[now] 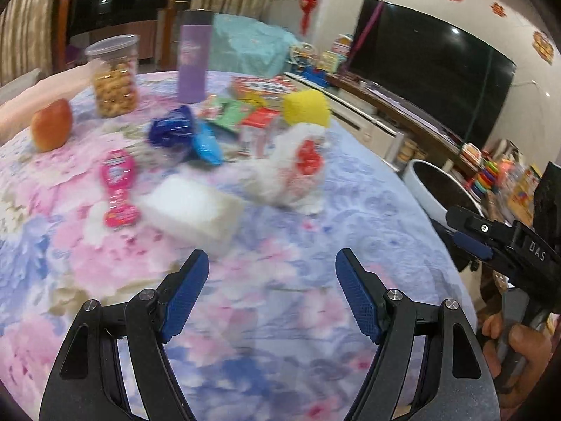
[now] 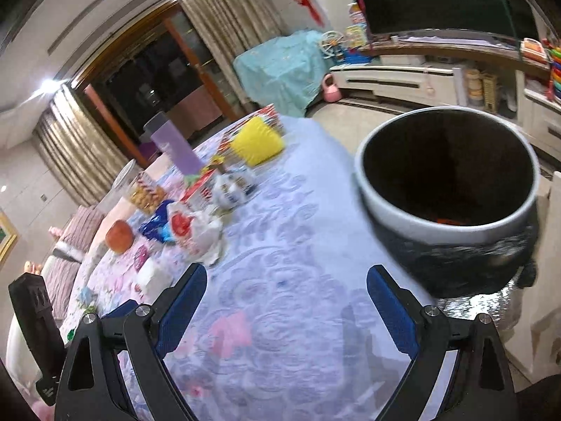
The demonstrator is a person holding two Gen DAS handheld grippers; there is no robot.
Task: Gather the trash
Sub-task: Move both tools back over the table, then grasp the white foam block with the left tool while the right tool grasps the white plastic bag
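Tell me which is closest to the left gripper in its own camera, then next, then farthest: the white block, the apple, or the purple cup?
From the left gripper:
1. White block, just ahead, slightly left.
2. Apple, far left on the table.
3. Purple cup, standing at the back, behind the wrappers.

1. The tablecloth (image 1: 273,301) is a floral wash of pink, lilac and pale blue.
2. Crumpled wrapper (image 1: 168,129): deep blue, with a lighter blue piece beside it.
3. Crumpled white bag (image 1: 298,172), printed with a red mark.
4. Sponge (image 1: 306,107): bright yellow.
5. Bottle (image 1: 192,63): lilac.
6. Bin (image 2: 445,224): white rim, black liner.
7. The pads (image 1: 186,301) on the gripper fingers are blue, and the arms black.
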